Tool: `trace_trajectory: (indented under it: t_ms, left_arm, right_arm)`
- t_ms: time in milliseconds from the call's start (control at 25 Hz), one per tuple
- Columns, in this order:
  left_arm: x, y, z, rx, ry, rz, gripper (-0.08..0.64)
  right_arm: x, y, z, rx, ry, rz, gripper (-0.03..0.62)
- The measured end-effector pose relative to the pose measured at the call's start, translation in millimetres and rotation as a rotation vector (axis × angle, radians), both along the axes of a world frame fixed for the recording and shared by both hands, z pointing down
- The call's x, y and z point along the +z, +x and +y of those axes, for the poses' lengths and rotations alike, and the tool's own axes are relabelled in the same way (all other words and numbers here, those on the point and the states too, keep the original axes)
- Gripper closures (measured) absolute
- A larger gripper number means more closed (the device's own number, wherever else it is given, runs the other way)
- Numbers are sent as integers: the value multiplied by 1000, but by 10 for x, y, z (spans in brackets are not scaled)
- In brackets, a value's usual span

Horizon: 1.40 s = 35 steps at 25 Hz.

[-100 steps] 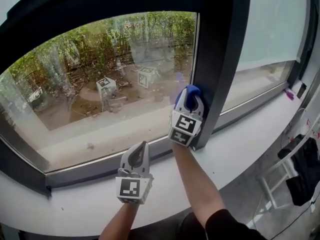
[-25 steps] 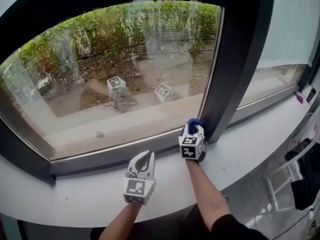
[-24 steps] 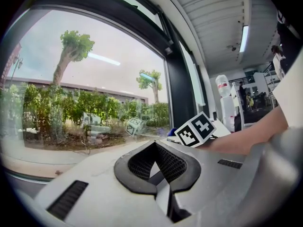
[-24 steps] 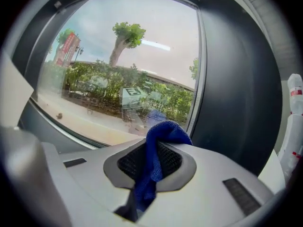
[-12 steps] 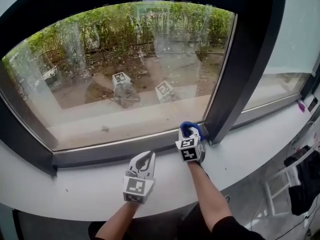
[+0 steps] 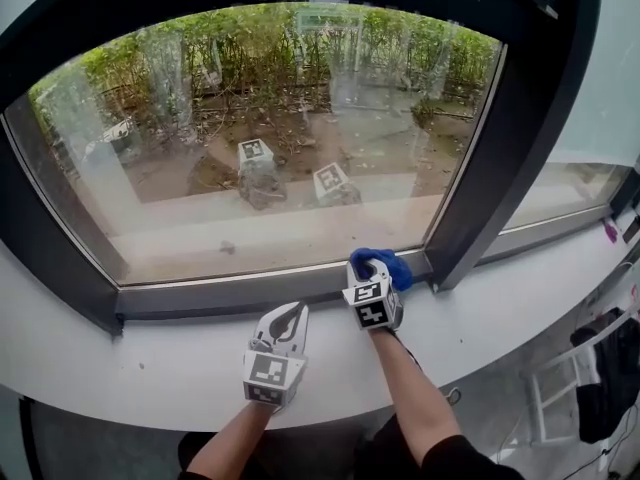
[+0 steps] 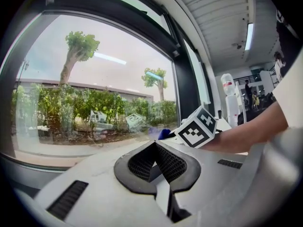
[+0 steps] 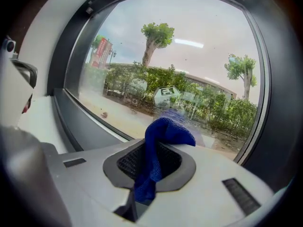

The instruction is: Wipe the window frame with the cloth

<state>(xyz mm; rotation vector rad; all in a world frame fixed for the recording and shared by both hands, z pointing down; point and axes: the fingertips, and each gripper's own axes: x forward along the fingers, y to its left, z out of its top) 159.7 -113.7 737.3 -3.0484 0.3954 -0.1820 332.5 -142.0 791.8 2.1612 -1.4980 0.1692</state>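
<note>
Head view: the right gripper is pinching the blue cloth and pressing it against the bottom rail of the dark frame, just left of the upright post. The left gripper is lying on the white sill, nearer and further left. It is not touching the frame, and its fingers are pressed together with nothing in them.

Left gripper view: the left gripper is showing its fingers closed tip to tip and empty. Beyond them, to the right, the other gripper's marker cube is standing at the glass, with a bit of the cloth peeking out on its left.

Right gripper view: the right gripper is clamping its fingers narrowly on the cloth. The cloth is bunching up above the tips and hanging down between them, close to the bottom rail and the glass.

Four seconds ago the cloth was being held higher up on the post. A second ago it was at the foot of the post, and now it is sitting further left along the bottom rail. The left gripper is staying closed on the sill in much the same place
</note>
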Motion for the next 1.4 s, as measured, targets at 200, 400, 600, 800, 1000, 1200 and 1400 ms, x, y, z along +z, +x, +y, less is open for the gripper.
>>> trace_trajectory:
  t_ms: [200, 400, 600, 800, 1000, 1200, 1400]
  left_arm:
    - [-30, -138, -81, -22, -1, 6, 557]
    - [-34, -296, -158, -47, -4, 10, 557]
    - [25, -451, -263, -69, -4, 2, 557]
    - [49, -570, -301, -90, -15, -1, 557]
    - [20, -764, -372, -119, -15, 9, 557]
    - [16, -1037, -443, -157, -16, 7, 557]
    - [34, -1343, -547, -199, -24, 6, 557]
  right_arm:
    - [-27, -307, -176, -70, -7, -10, 565]
    - [-11, -590, -358, -133, -12, -32, 565]
    - [-21, -800, -505, -176, -20, -37, 565]
    - [-10, -999, -620, -221, -47, -35, 565]
    - [-32, -1279, -775, -266, -53, -29, 565]
    - [-30, -1530, -915, -296, -72, -45, 565]
    - [3, -1786, -1052, -320, -95, -49, 565]
